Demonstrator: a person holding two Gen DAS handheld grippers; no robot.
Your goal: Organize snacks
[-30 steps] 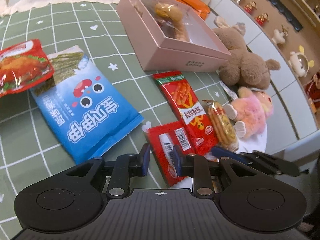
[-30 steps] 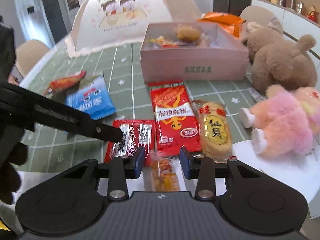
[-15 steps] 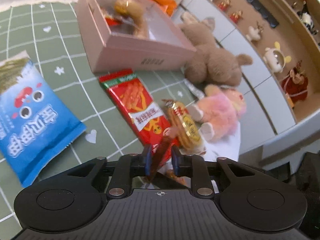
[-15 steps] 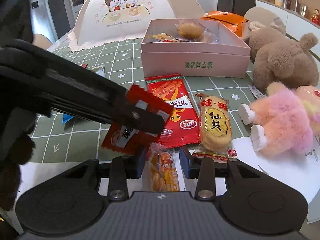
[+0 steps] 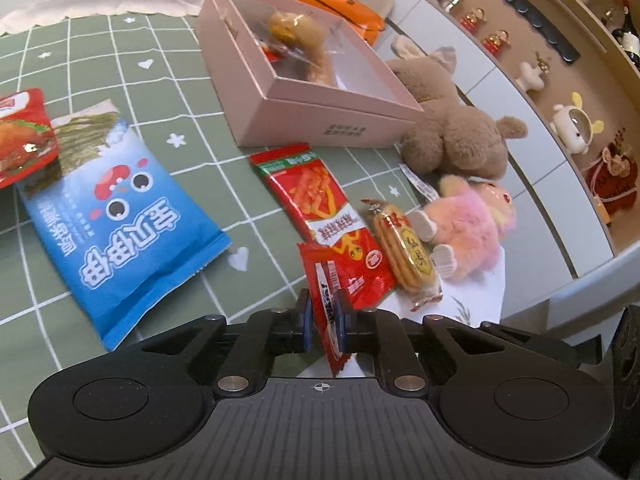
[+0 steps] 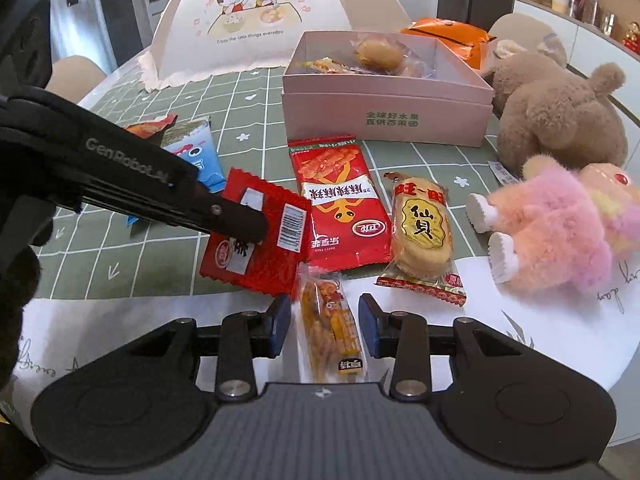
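Left tool clamps small red packet edge-up; pink box lies far ahead; right tool wide, straddling orange snack packet.

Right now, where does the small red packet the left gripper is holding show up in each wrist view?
Left wrist: small red packet stands edge-on, low centre, pinched in the left gripper.
Right wrist: small red packet shows flat, left of centre, clamped at the left gripper's tip.
Shared landmark: pink box, beyond the long red packet.
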